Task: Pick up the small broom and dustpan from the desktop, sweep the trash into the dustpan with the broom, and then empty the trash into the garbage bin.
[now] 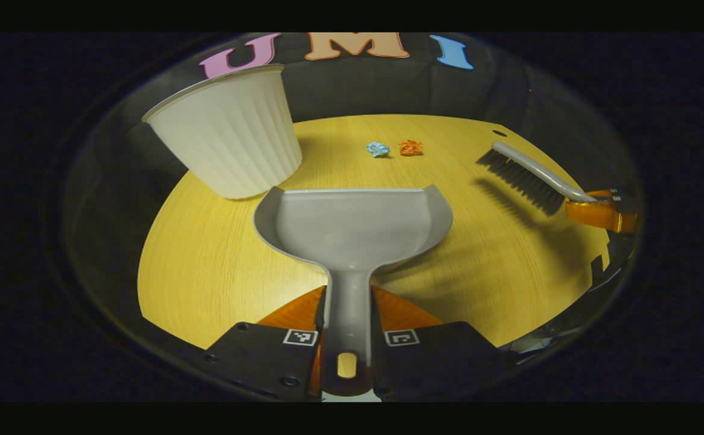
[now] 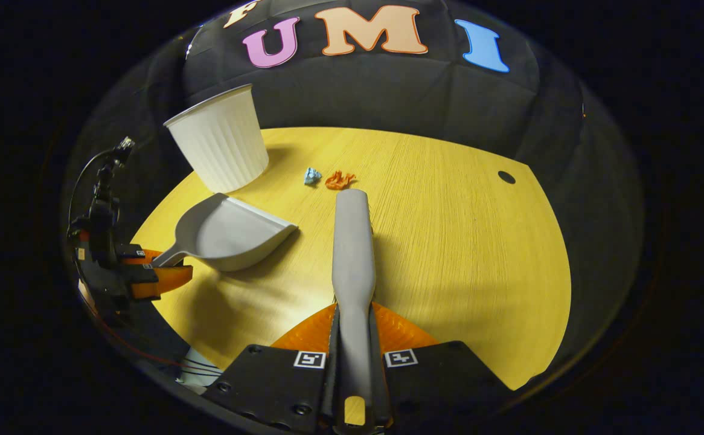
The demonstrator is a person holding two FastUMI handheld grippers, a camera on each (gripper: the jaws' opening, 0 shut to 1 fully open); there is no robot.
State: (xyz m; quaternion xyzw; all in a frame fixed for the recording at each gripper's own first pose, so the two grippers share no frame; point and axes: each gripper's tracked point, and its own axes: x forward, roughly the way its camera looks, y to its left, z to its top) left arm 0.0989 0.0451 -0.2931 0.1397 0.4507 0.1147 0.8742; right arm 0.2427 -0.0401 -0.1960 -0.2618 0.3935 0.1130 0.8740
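In the left gripper view, the left gripper (image 1: 347, 338) was clamped on the dustpan (image 1: 352, 226) handle, with the bin (image 1: 231, 136) just behind it. The trash (image 1: 394, 148) lay farther back on the desk (image 1: 207, 266).

In the right gripper view, the right gripper (image 2: 355, 356) squeezed the broom (image 2: 352, 241), which pointed at the trash. The pan's lip should sit flat on the desk, close to the trash, and the broom should sweep slowly.

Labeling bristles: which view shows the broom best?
Left gripper view: the broom shows side-on, bristles and handle visible, held in the right gripper. Right gripper view shows the broom from above along its back, bristles hidden.
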